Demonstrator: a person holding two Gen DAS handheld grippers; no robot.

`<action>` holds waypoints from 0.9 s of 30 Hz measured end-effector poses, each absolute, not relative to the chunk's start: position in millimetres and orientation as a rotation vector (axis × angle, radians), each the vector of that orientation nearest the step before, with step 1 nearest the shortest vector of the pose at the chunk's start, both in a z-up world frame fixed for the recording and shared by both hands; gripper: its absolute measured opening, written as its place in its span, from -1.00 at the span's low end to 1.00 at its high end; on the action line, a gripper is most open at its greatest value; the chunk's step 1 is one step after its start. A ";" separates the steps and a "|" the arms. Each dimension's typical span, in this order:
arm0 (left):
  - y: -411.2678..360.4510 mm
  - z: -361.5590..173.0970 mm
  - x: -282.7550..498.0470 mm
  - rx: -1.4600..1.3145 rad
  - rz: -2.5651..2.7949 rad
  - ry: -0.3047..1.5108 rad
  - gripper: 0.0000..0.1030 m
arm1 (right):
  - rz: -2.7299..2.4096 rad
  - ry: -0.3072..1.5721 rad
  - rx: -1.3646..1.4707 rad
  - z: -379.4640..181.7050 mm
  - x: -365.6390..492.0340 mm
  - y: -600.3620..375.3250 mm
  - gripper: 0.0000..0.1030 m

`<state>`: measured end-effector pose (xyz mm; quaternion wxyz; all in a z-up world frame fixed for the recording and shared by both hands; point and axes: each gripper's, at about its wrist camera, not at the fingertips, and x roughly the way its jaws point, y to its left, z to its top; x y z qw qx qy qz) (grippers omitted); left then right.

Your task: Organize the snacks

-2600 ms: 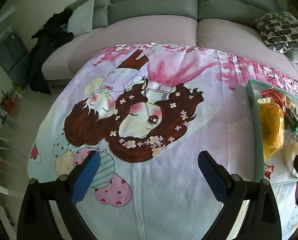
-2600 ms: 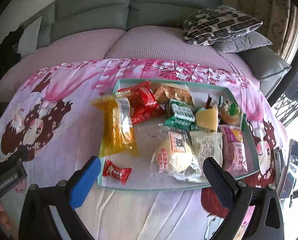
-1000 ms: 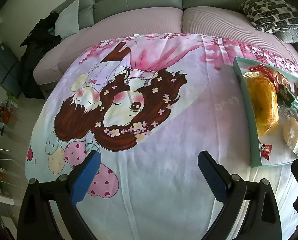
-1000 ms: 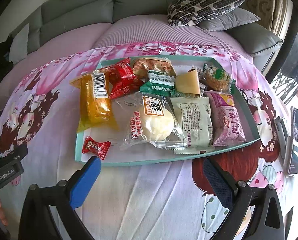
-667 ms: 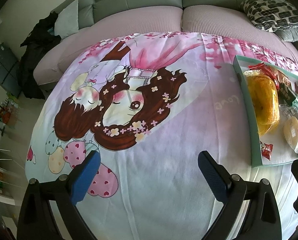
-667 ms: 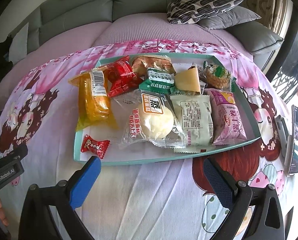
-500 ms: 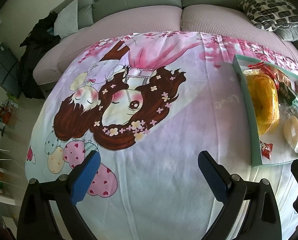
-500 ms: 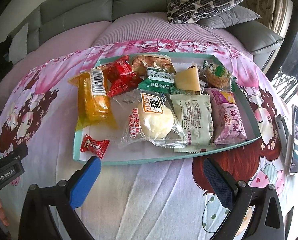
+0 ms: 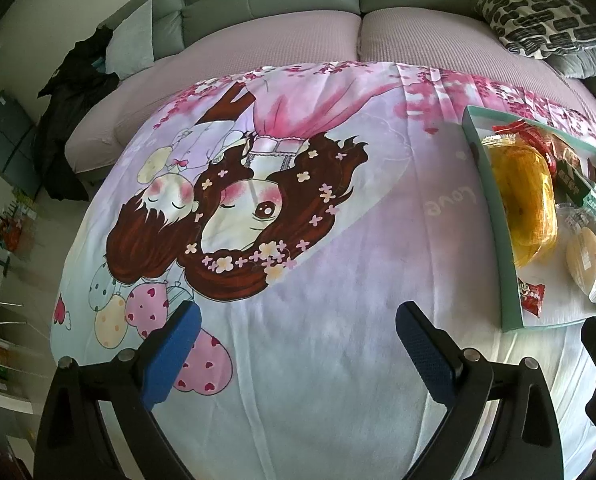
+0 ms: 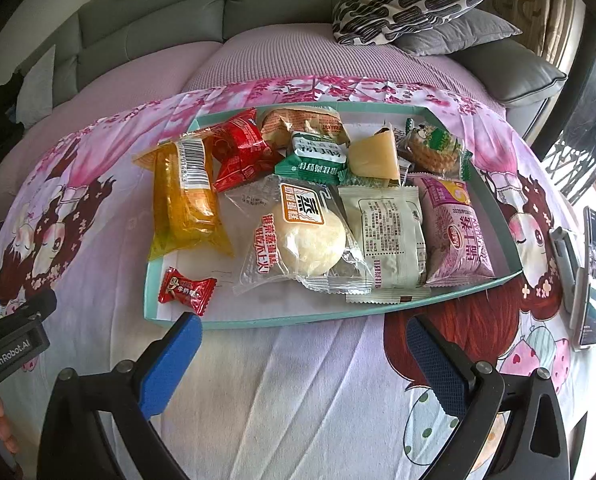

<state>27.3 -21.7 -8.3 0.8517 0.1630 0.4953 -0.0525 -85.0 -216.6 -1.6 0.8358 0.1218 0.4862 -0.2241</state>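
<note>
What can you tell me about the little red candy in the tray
The red candy is a small sweet in shiny red wrapping, twisted at both ends, with a cartoon face and white writing on it. It lies flat and unopened on the white floor of the teal tray, in the near left corner, apart from the other snacks. The yellow packet sits just behind it. Neither gripper touches it.

Open cartoon-print blanket stretches clear to the left of the teal tray — nothing lies on it. Inside the tray, packets crowd from middle to right; only the near-left corner shows bare floor, beside a small red candy. Phones line the blanket's right edge.
</note>
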 end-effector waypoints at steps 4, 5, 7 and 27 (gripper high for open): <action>-21.6 -8.6 27.2 0.348 -0.114 1.041 0.90 | -0.474 1.031 0.258 -2.8 -85.6 -217.1 1.00; -21.5 -8.7 27.1 0.349 -0.115 1.041 0.90 | -0.474 1.032 0.258 -3.1 -85.7 -216.8 1.00; -21.7 -8.7 27.0 0.349 -0.115 1.041 0.90 | -0.474 1.033 0.258 -3.3 -85.7 -217.3 1.00; -23.2 -7.4 25.0 0.359 -0.124 1.024 0.90 | -0.472 1.039 0.257 -5.1 -85.5 -218.3 1.00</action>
